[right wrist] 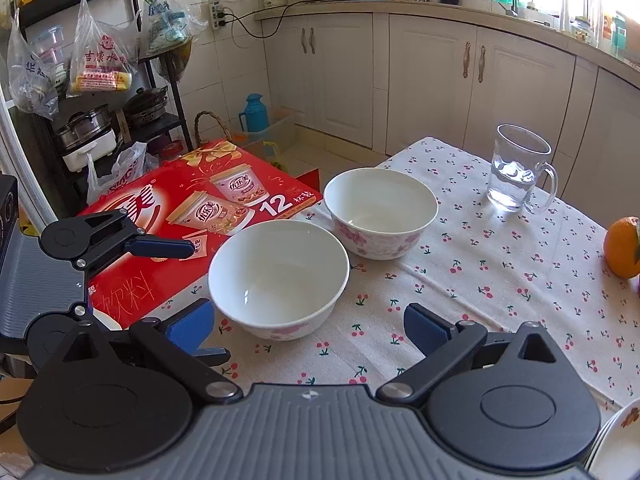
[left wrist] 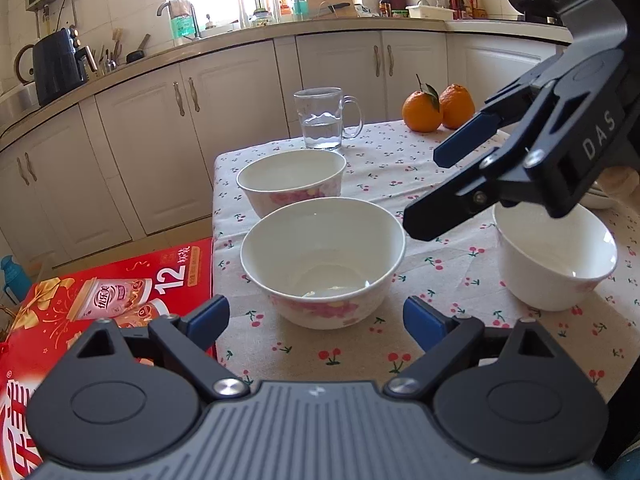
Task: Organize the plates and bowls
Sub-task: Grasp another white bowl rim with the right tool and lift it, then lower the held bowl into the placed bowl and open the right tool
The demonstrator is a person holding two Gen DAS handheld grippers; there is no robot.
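Observation:
Three white bowls with pink flowers stand on the cherry-print tablecloth [left wrist: 440, 344]. The near bowl [left wrist: 322, 260] sits just ahead of my open, empty left gripper [left wrist: 316, 316]; it also shows in the right wrist view [right wrist: 278, 276]. The far bowl [left wrist: 292, 180] stands behind it, also in the right wrist view [right wrist: 380, 212]. A smaller bowl [left wrist: 556, 260] stands at the right. My right gripper [right wrist: 308, 324] is open and empty, just short of the near bowl; in the left wrist view it [left wrist: 424, 192] hovers above the table by the small bowl. A plate rim [right wrist: 616, 436] shows at bottom right.
A glass mug of water [left wrist: 322, 120] and two oranges [left wrist: 438, 108] stand at the table's far side. A red drinks carton [left wrist: 100, 308] lies beside the table's left edge. Kitchen cabinets and a counter run behind. A rack with pots and bags [right wrist: 100, 92] stands at the left.

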